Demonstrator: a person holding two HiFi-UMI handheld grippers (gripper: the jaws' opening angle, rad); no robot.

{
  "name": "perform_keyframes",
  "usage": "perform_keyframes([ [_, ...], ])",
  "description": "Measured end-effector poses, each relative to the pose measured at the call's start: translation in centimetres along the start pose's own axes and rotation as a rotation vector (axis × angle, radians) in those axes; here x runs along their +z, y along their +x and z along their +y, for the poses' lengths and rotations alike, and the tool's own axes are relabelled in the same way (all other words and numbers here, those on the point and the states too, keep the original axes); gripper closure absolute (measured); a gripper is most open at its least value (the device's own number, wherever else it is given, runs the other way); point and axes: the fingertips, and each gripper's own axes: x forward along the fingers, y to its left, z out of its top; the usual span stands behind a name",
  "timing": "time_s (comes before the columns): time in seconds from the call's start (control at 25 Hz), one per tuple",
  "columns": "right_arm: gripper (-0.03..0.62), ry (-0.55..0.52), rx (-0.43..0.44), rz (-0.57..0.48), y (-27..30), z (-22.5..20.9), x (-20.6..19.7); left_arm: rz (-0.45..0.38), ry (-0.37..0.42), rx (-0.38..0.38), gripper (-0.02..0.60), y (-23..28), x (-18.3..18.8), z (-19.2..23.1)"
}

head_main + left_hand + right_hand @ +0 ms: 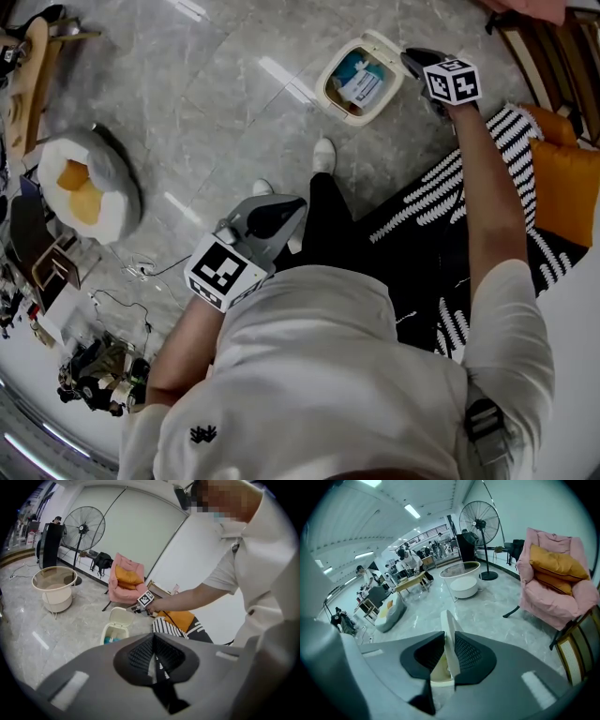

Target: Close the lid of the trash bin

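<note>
Bright overhead light, fisheye-warped edges

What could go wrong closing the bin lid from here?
1. The right tongs pinch only the thin edge of the upright lid; it may slip free and slam.
2. Trash in the trash bin might stop it seating, if it stands high.
3. The bin could slide on the glossy floor.

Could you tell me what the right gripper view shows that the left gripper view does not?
Only the right gripper view: the cream lid edge-on, clamped between the right gripper's fingers, and people far off. Only the left gripper view: the whole trash bin, open with rubbish inside, and the striped rug. Both: the pink chair with orange cushions, the standing fan.
</note>
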Motion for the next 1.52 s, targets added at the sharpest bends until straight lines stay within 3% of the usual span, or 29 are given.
perform_keyframes([
  [0.6,0.534,-0.054,0.076,0.068,2.6,7.1,-4.4,-0.027,0.008,-0.026,0.525,-0.7,-0.5,0.3],
  [0.84,0.534,-0.076,0.094,0.116,4.2,9.3,-6.8,-0.003,-0.052,-0.027,0.525,-1.4,-1.0,0.7],
  [1.12,0.534,-0.075,0.087,0.158,5.9,10.8,-8.8,-0.025,-0.034,-0.024,0.525,-2.1,-1.8,1.8],
  [1.52,0.536,-0.070,0.094,0.211,8.7,12.8,-12.1,0.002,-0.101,-0.010,0.525,-2.5,-2.9,2.2],
])
